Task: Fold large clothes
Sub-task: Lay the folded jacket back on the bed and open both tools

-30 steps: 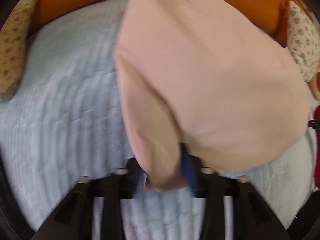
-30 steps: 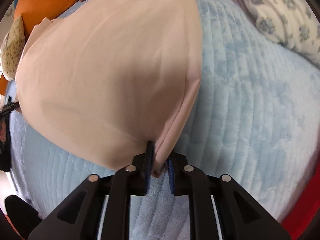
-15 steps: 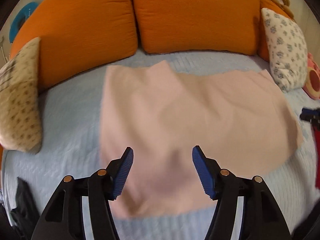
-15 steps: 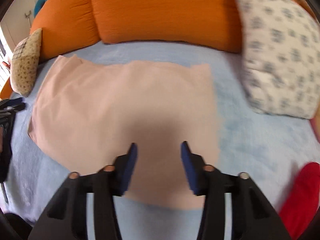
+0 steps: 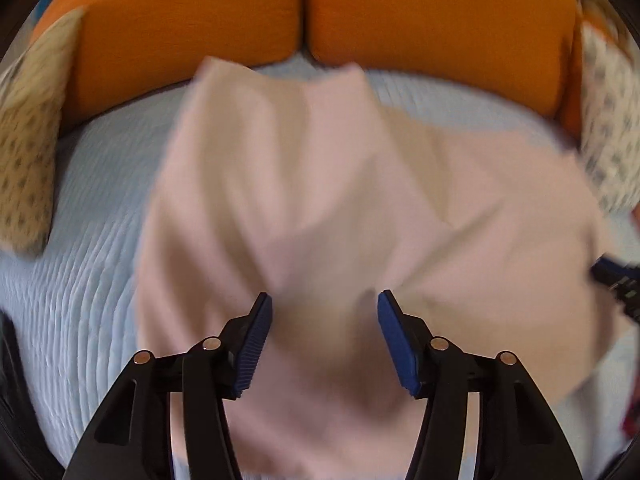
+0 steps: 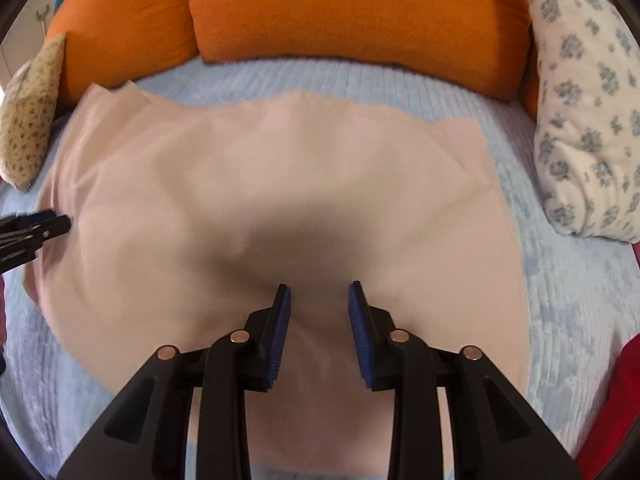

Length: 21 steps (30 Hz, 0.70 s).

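Pink cloth (image 6: 280, 184) lies spread across the pale blue quilted bedspread (image 6: 560, 300), its far edge near the two orange cushions (image 6: 352, 16) at the head of the bed. It is rumpled rather than flat, with soft creases running toward the middle. Both claws hang over its near half and neither one has hold of it: the left gripper (image 5: 324, 338) has its blue pads spread wide, and the right gripper (image 6: 319, 332) is parted too, a little less so. A beige dotted pillow (image 5: 24, 152) sits off to the left side, a white pillow with blue flowers (image 6: 588, 120) to the right. Something red (image 6: 616, 408) shows at the right edge, blurred.
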Tool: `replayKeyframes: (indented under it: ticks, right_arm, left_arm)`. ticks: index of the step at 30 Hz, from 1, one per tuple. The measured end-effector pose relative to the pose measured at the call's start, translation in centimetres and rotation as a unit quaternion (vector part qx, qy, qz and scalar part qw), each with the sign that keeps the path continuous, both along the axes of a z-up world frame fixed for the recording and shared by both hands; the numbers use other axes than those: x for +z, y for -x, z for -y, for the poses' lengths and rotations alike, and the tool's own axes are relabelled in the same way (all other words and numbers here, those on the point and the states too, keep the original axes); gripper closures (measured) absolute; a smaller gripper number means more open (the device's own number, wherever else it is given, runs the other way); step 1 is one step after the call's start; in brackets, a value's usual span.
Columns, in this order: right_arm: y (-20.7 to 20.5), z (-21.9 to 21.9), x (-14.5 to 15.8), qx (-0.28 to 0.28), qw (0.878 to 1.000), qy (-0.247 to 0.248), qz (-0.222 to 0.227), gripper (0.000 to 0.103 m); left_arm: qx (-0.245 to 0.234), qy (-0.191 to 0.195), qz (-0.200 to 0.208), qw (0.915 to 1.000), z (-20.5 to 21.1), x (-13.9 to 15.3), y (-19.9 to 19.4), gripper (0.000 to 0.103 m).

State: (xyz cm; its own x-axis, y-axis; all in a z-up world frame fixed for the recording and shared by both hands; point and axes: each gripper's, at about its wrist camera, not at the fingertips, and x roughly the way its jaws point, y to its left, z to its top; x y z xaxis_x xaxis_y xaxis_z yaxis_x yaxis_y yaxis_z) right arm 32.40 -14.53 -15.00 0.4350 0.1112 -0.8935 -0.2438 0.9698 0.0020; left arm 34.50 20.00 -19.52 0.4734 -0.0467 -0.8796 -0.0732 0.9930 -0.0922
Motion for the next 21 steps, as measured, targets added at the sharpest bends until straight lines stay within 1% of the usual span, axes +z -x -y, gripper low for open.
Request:
replayKeyframes:
  ticks: [2,3,4,5,7,8,9,10,11,12,13,15,16,17,19,21]
  right_arm:
    - [1.1,-0.8,1.6,0.002,1.000,-0.015,0.023,0.069]
    - [1.6,-1.7,2.5,0.008,0.999,-0.021,0.037,0.067]
    - [1.7,-2.0,2.9,0.013,0.999,-0.026,0.043,0.065]
    - [2.0,-2.8,3.4,0.019,0.998,-0.036,0.048,0.065]
    - [2.8,-4.3,3.9,0.031,0.997,-0.052,0.052,0.066]
    - [2.9,-4.8,4.0,0.035,0.996,-0.054,0.054,0.066]
    - [3.0,-5.8,3.6,0.038,0.996,-0.056,0.051,0.066]
    - [3.0,-6.5,3.2,0.038,0.996,-0.061,0.043,0.066]
    - [2.9,-6.9,2.6,0.035,0.996,-0.068,0.035,0.066]
    - [2.8,-7.4,1.9,0.031,0.997,-0.072,0.028,0.066]
    - [2.5,-8.0,0.5,0.027,0.998,-0.062,0.009,0.065]
    - [2.1,-8.6,-1.8,0.009,0.998,-0.052,-0.017,0.064]
    - [2.0,-8.7,-2.3,0.005,0.998,-0.052,-0.020,0.064]
    - [1.9,-8.7,-2.5,0.004,0.998,-0.050,-0.022,0.064]
    - [1.8,-8.9,-2.4,0.004,0.999,-0.044,-0.020,0.064]
    - [1.6,-9.0,-2.5,0.007,0.999,-0.040,-0.022,0.064]
  left_arm:
    - [0.031,0.037,0.008,0.9988,-2.3,1.1,2.4,0.039]
    - [0.050,0.054,0.006,0.9972,-3.5,1.3,3.6,0.039]
    - [0.070,0.071,0.004,0.9950,-4.7,1.4,4.9,0.038]
    - [0.102,0.092,0.000,0.9905,-6.4,1.3,6.7,0.038]
    - [0.150,0.107,-0.004,0.9828,-8.6,0.7,9.3,0.037]
    - [0.172,0.103,-0.009,0.9798,-9.4,0.0,10.3,0.036]
    - [0.184,0.106,-0.016,0.9770,-10.2,-0.7,10.8,0.036]
    - [0.206,0.120,-0.026,0.9708,-11.0,-1.7,11.4,0.036]
    - [0.223,0.137,-0.032,0.9648,-11.7,-1.8,11.5,0.036]
    - [0.244,0.161,-0.039,0.9556,-12.4,-2.8,12.1,0.036]
    - [0.259,0.174,-0.042,0.9492,-12.8,-3.8,12.5,0.036]
    - [0.274,0.185,-0.044,0.9428,-13.0,-4.7,13.0,0.035]
    - [0.282,0.196,-0.043,0.9383,-13.1,-5.1,13.0,0.033]
    - [0.290,0.207,-0.042,0.9333,-12.9,-5.1,13.5,0.031]
    - [0.304,0.219,-0.037,0.9264,-13.1,-5.6,13.3,0.028]
    - [0.315,0.234,-0.031,0.9193,-12.8,-5.5,13.5,0.025]
